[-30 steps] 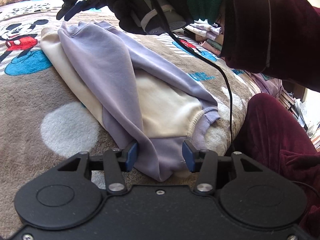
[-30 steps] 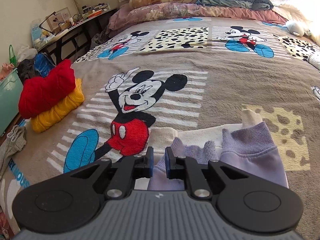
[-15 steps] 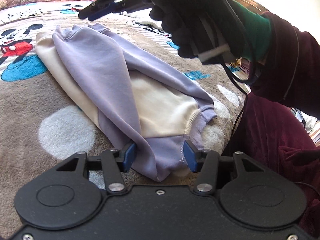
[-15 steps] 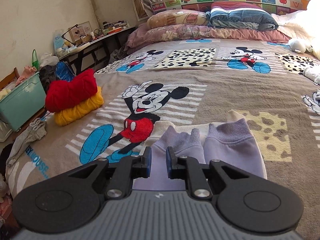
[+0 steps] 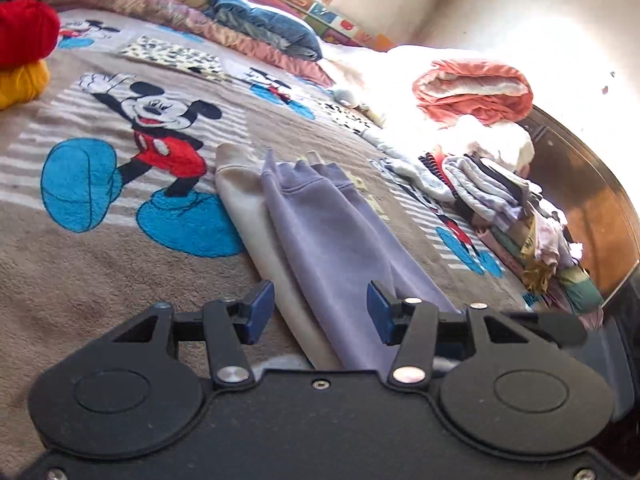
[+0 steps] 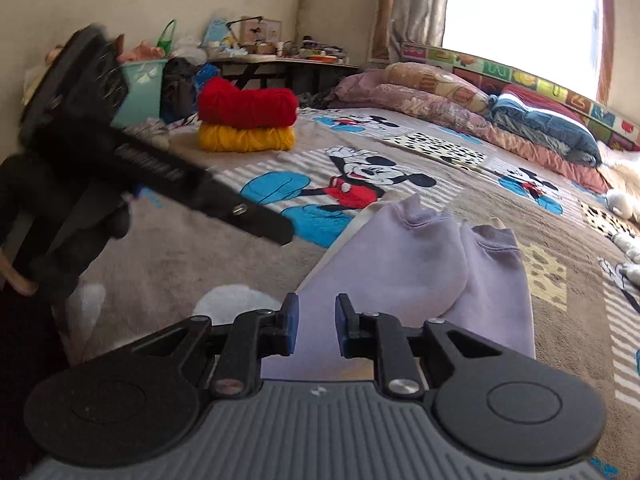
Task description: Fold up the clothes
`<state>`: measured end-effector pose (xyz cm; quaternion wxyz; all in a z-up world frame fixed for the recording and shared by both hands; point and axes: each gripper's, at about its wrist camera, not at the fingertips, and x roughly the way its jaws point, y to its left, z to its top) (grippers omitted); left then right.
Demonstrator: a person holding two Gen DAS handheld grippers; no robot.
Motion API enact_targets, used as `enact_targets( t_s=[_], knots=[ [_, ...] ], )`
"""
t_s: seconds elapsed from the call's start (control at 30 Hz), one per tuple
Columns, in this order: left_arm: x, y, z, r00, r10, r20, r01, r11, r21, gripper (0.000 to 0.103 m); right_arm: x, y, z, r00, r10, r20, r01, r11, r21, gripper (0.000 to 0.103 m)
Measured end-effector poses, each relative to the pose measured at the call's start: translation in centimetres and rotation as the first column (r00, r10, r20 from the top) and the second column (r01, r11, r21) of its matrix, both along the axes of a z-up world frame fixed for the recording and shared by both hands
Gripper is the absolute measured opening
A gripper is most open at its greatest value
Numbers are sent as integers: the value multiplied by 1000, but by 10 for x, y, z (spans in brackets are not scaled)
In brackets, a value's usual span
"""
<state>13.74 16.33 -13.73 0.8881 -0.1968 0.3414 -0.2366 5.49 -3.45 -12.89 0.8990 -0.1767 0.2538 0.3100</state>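
Left gripper [image 5: 320, 316]: I see my fingers spread wide, empty, above the garment's near end.
Lilac-and-cream sweatshirt [image 5: 320, 232]: partly folded, flat on the Mickey Mouse blanket [image 5: 120, 272].
Right gripper [image 6: 316, 330]: fingers narrowly parted, gripping nothing, over the lilac fabric.

The left black two-finger gripper [image 5: 320, 316] has blue-padded jaws spread wide, gripping nothing. The right black gripper [image 6: 314, 330] has jaws apart by a narrow gap, also empty. A black-gloved hand [image 6: 68, 216] holds the left gripper.
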Motion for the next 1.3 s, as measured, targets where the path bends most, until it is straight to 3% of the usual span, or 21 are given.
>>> enact_targets(
  t_s=[0.07,0.13,0.23,0.3,0.4,0.5,0.67,0.87,0.9,0.93,0.97,1.3],
  knots=[
    [12,0,-1,999,25,-22,-25,1000,2,50,-20,12,-11,998,50,41,-46,994,-95,21],
    [23,-1,0,998,47,-37,-47,999,8,50,-29,19,-14,997,39,62,-29,989,-145,21],
    [40,0,0,995,78,-57,-78,997,9,50,-36,17,-8,996,11,84,1,990,-138,25],
    [51,4,-1,994,94,-64,-95,995,-13,50,-39,18,-9,997,21,81,-9,989,-151,32],
    [69,10,-2,988,130,-81,-135,989,-58,49,-42,20,-11,996,37,75,-23,985,-170,33],
    [83,7,2,992,108,-59,-113,990,-81,48,-45,22,-12,996,52,70,-38,981,-190,32],
    [105,-9,2,998,61,-35,-62,998,-32,41,-51,24,-15,995,77,60,-62,973,-222,32],
    [126,-17,-8,998,39,-51,-39,999,4,29,-53,28,-9,996,62,61,-54,990,-126,36],
    [127,-20,-7,999,33,-41,-33,999,14,23,-51,28,-8,996,60,67,-52,992,-115,37],
    [128,-22,-6,999,29,-28,-29,999,26,10,-50,29,-8,996,58,73,-50,993,-105,38],
    [128,-24,-6,999,30,-18,-29,999,31,8,-48,29,-8,995,55,80,-47,994,-96,38],
    [125,-8,2,993,112,47,-110,993,-50,7,-26,28,-26,996,30,79,-20,993,-117,46]
  ],
)
